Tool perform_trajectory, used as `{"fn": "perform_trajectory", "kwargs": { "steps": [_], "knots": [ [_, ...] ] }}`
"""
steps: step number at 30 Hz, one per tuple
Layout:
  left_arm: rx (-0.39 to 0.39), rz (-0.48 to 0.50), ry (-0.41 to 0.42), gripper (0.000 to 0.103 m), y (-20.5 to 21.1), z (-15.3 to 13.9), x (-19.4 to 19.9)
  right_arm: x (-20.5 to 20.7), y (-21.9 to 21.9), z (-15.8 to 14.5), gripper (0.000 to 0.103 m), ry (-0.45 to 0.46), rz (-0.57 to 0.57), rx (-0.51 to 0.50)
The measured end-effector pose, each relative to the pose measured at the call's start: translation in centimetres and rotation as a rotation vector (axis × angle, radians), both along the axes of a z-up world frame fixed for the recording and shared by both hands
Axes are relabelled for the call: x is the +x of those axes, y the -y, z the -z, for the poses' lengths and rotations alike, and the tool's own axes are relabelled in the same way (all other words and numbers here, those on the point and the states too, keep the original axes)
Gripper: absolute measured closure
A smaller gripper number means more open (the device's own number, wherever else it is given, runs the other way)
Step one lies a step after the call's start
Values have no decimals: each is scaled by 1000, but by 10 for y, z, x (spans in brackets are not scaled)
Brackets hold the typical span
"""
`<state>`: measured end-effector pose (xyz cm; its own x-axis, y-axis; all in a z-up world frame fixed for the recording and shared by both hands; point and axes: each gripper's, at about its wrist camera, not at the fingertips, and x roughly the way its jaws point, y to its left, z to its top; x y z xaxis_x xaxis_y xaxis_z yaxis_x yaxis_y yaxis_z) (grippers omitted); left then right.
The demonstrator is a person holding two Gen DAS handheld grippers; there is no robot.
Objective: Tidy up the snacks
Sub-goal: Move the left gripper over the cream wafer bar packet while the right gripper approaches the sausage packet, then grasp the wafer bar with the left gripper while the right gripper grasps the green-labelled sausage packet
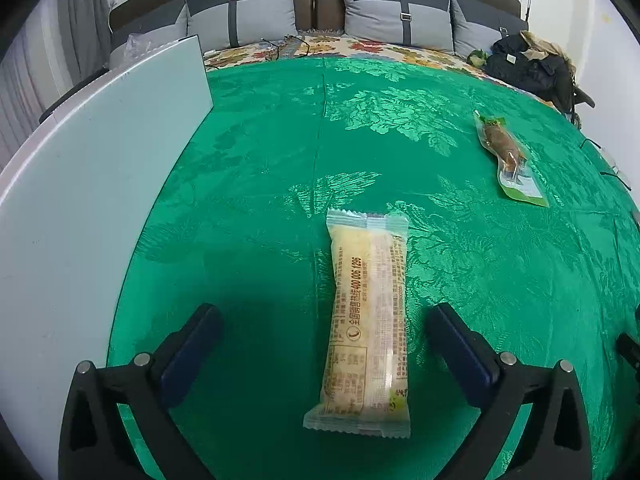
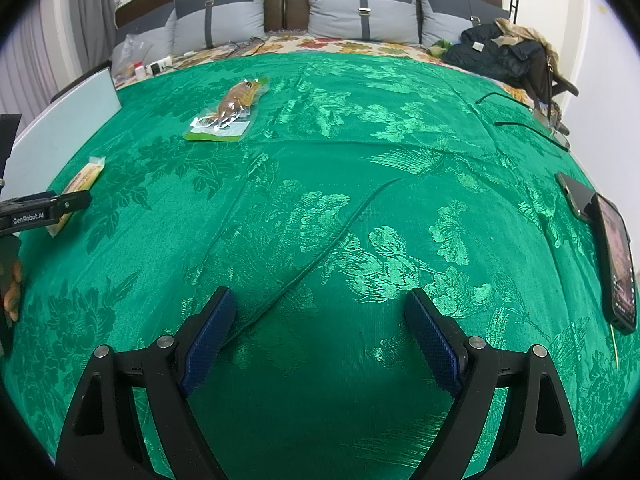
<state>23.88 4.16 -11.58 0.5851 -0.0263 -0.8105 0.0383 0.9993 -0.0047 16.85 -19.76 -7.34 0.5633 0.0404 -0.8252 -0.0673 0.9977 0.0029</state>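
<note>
A long pale-yellow wrapped snack bar [image 1: 368, 324] lies on the green cloth between the fingers of my left gripper [image 1: 326, 312], which is open and not touching it. The bar also shows at the left of the right wrist view [image 2: 82, 184], partly behind the left gripper's body. A clear-and-green packet holding a brown snack [image 1: 510, 158] lies farther off to the right; in the right wrist view it lies at the far left [image 2: 228, 114]. My right gripper [image 2: 320, 300] is open and empty over bare cloth.
A pale flat board [image 1: 100, 184] lies along the left side of the green cloth. Two phones [image 2: 614, 256] lie at the right edge, with a black cable [image 2: 524, 126] beyond. Pillows, a patterned blanket and dark clothes [image 2: 496, 54] lie at the back.
</note>
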Motion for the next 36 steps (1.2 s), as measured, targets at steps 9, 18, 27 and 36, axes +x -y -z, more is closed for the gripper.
{"fn": "perform_trajectory", "kwargs": {
  "steps": [9,18,27,36],
  "knots": [
    [0,1,0,0,0,0,0,0,0,0,14,0,0,0],
    [0,1,0,0,0,0,0,38,-13,-16,15,-24,33,102],
    [0,1,0,0,0,0,0,191,-79,-19,15,-82,3,203],
    [1,2,0,0,0,0,0,229,-113,13,16,-185,7,-9]
  ]
}}
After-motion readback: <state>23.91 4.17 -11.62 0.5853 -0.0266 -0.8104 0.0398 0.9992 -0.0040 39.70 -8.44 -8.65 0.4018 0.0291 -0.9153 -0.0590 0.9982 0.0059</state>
